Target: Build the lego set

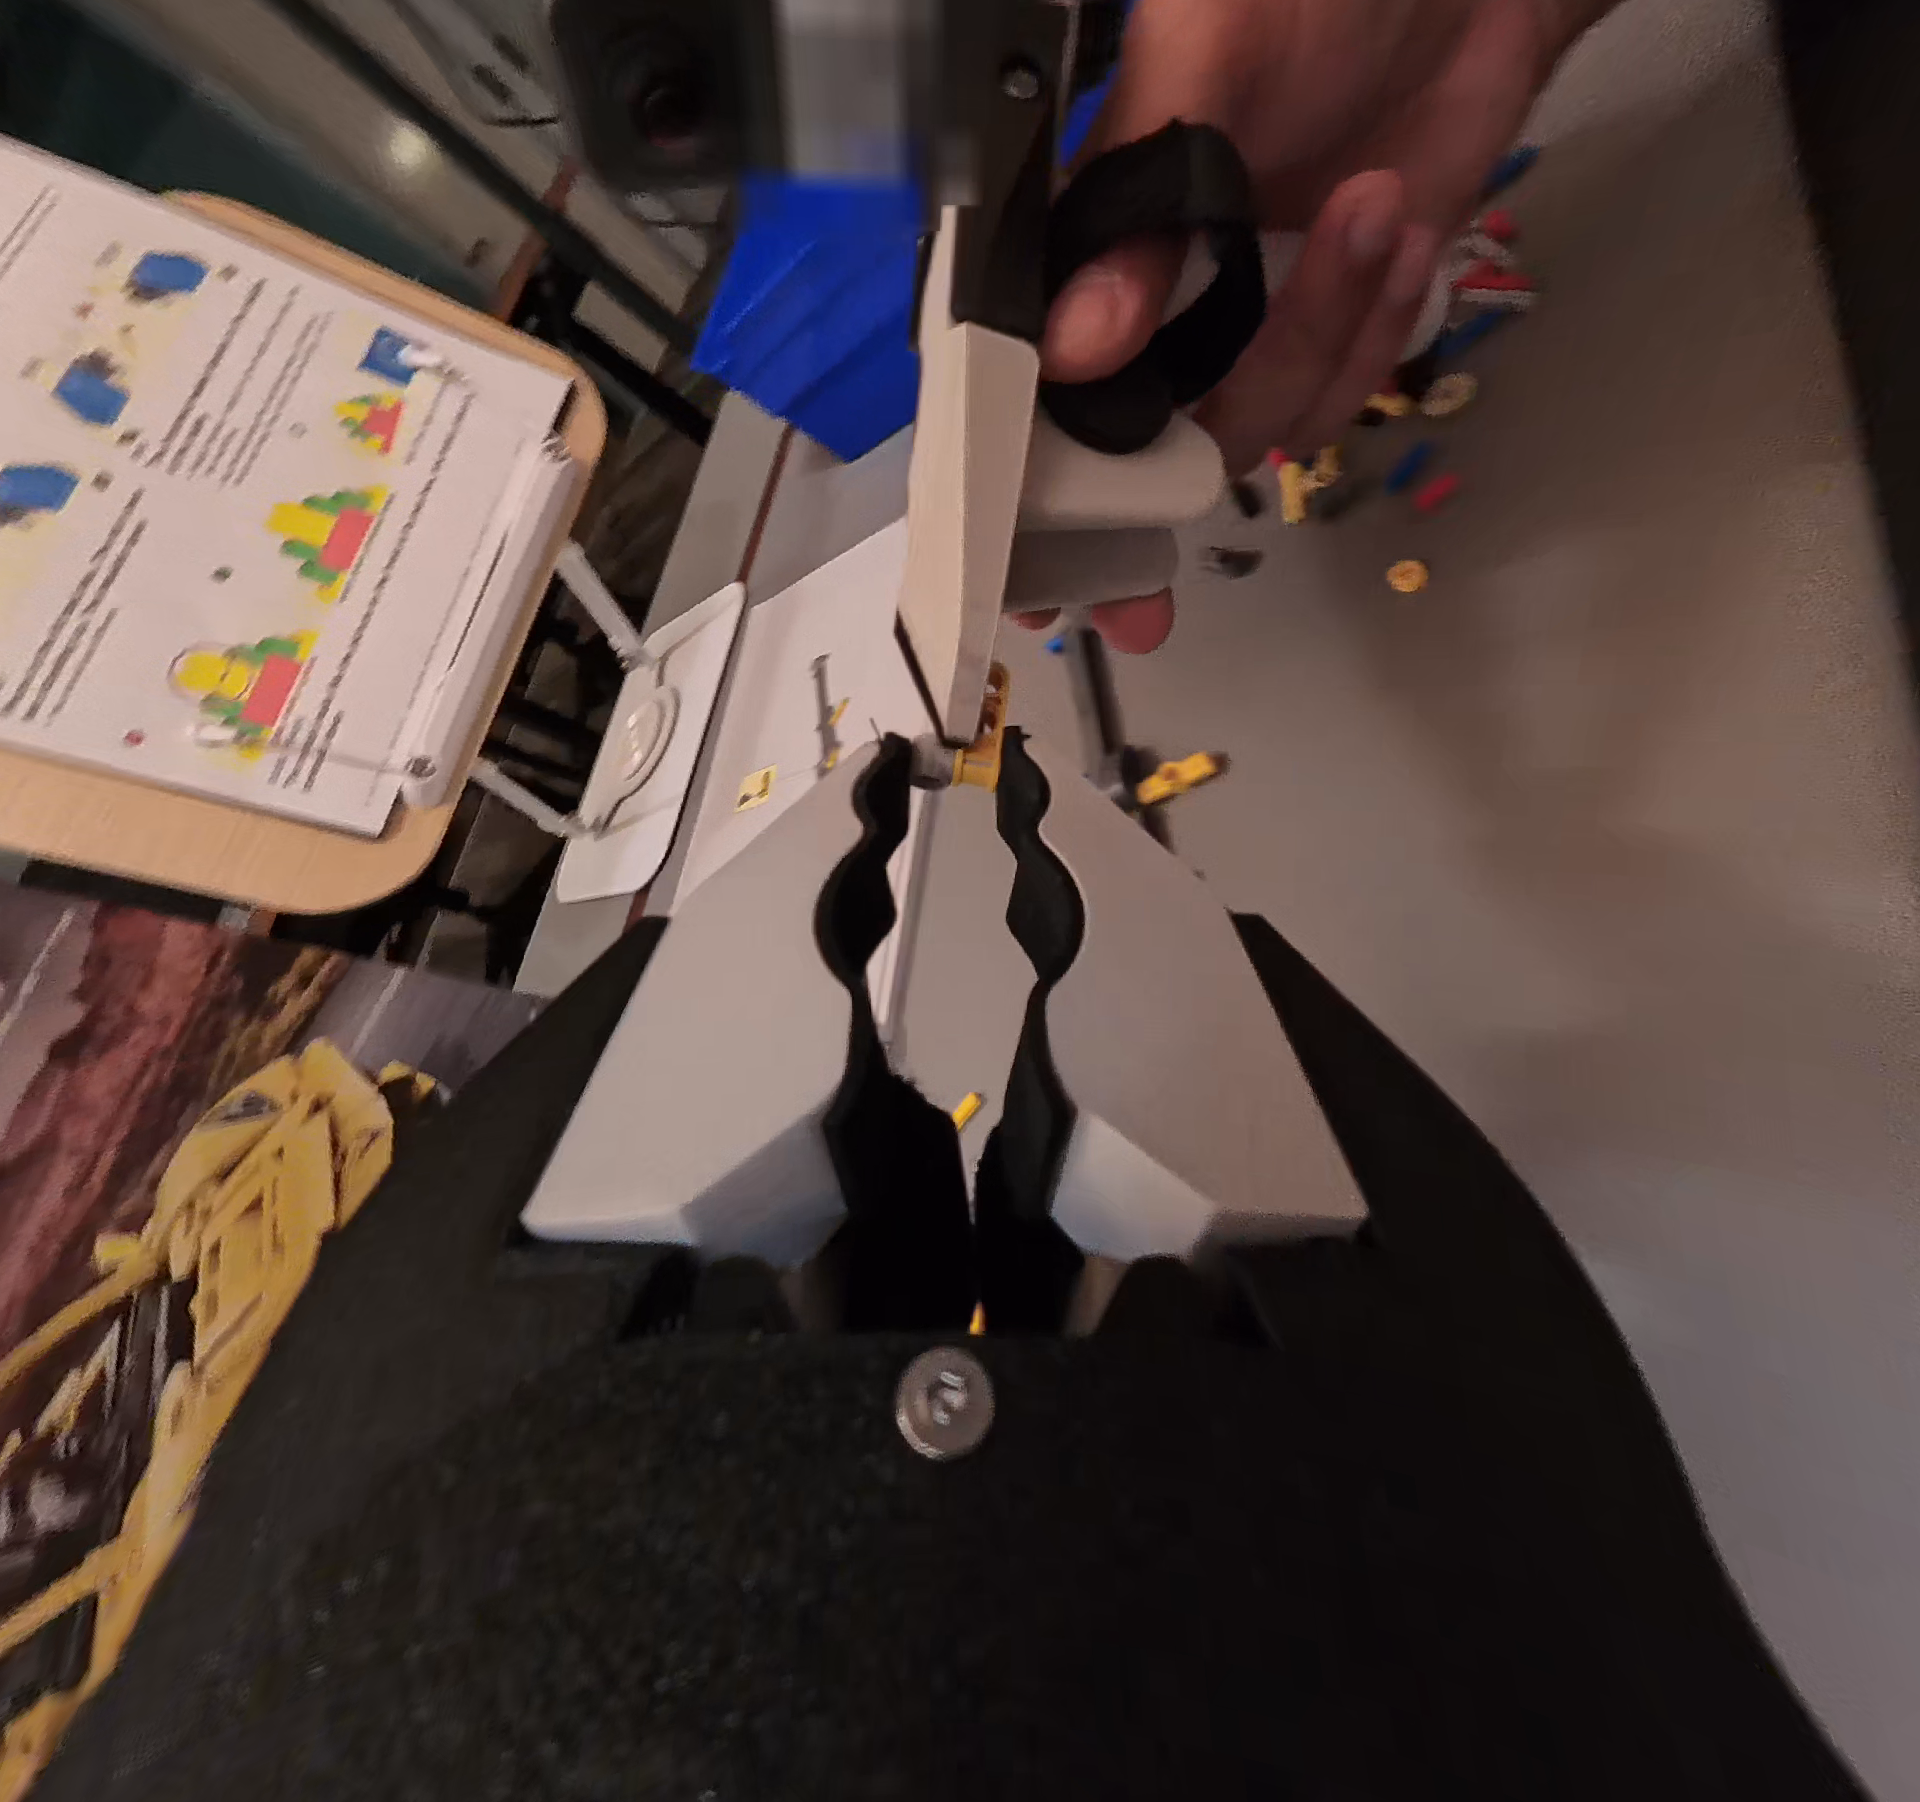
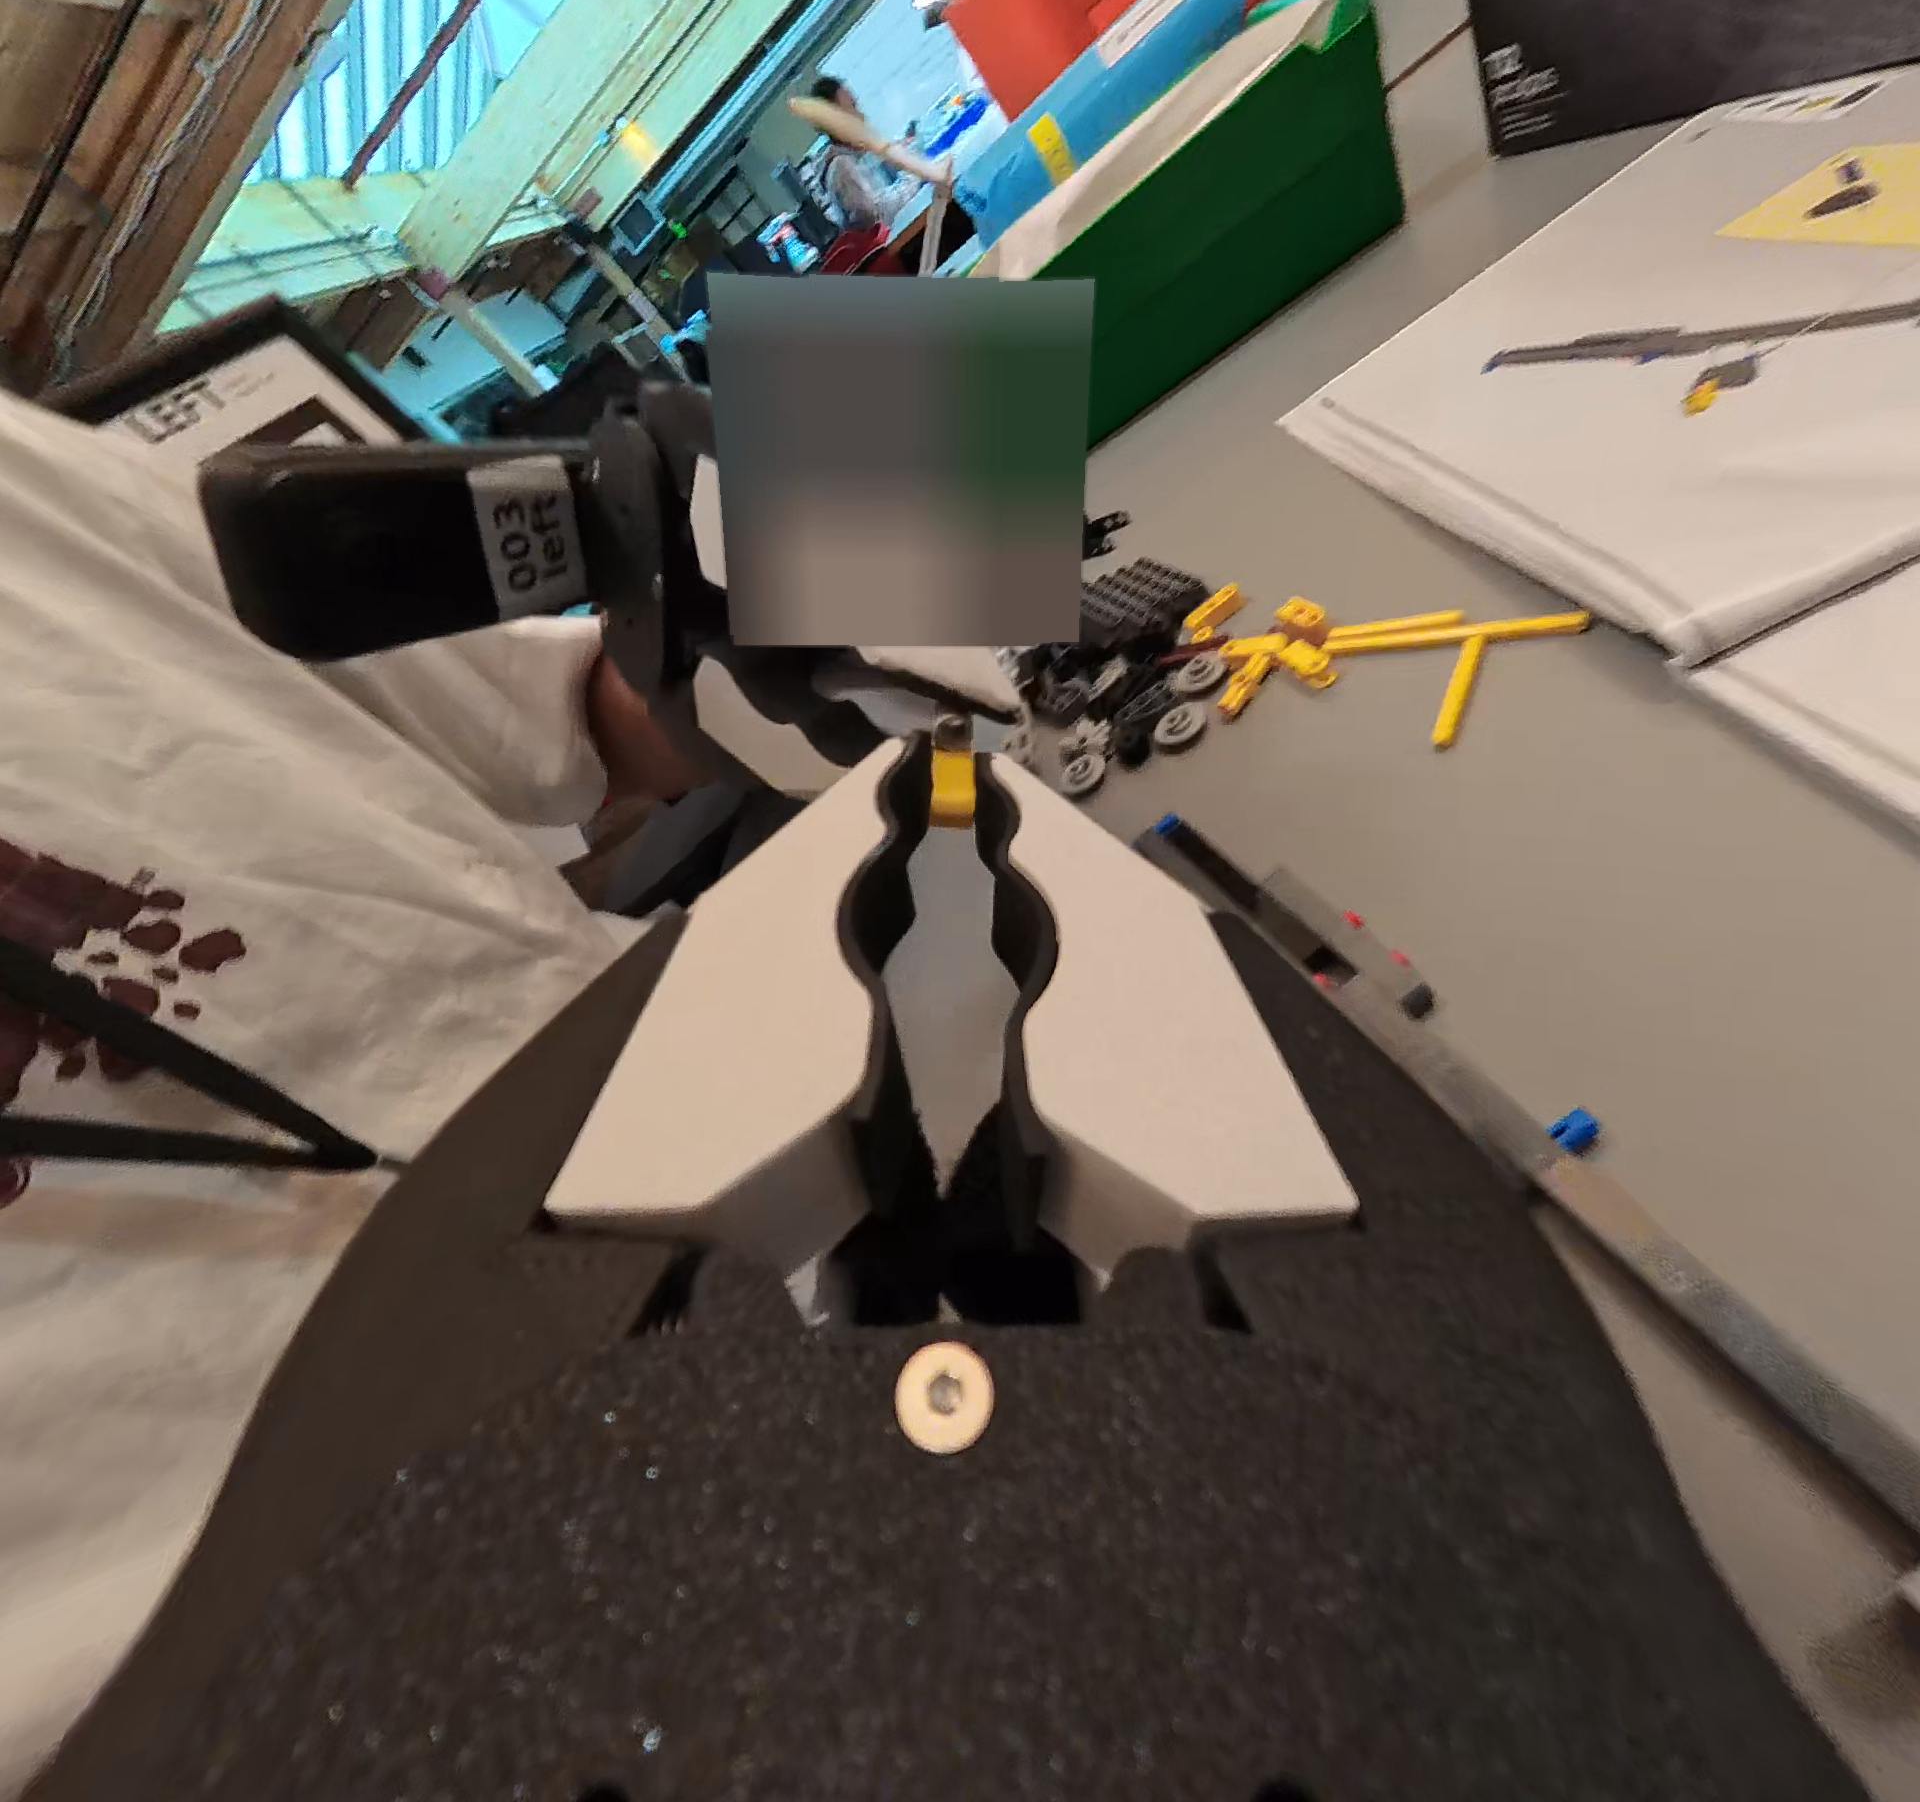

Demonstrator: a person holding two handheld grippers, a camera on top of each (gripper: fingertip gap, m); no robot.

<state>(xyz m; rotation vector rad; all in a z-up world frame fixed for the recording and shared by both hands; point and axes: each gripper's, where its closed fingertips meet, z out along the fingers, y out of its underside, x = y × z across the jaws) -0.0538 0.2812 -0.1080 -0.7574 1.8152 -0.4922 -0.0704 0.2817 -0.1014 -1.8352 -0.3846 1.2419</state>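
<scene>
Yellow lego piece (image 2: pixel 951 784) pinched between jaws, tips

Between the tips of the left gripper (image 1: pixel 951 763) sits a small lego piece (image 1: pixel 977 765) — the right gripper (image 1: pixel 961 713) meets it from above. Left of them stands the instruction sheet (image 1: pixel 239 485); right, loose pieces (image 1: pixel 1392 464) lie on the table (image 1: pixel 1558 921).

Beyond the right gripper's (image 2: pixel 948 765) tips — a parts pile (image 2: pixel 1132 692), the open manual (image 2: pixel 1610 422) farther right.
</scene>
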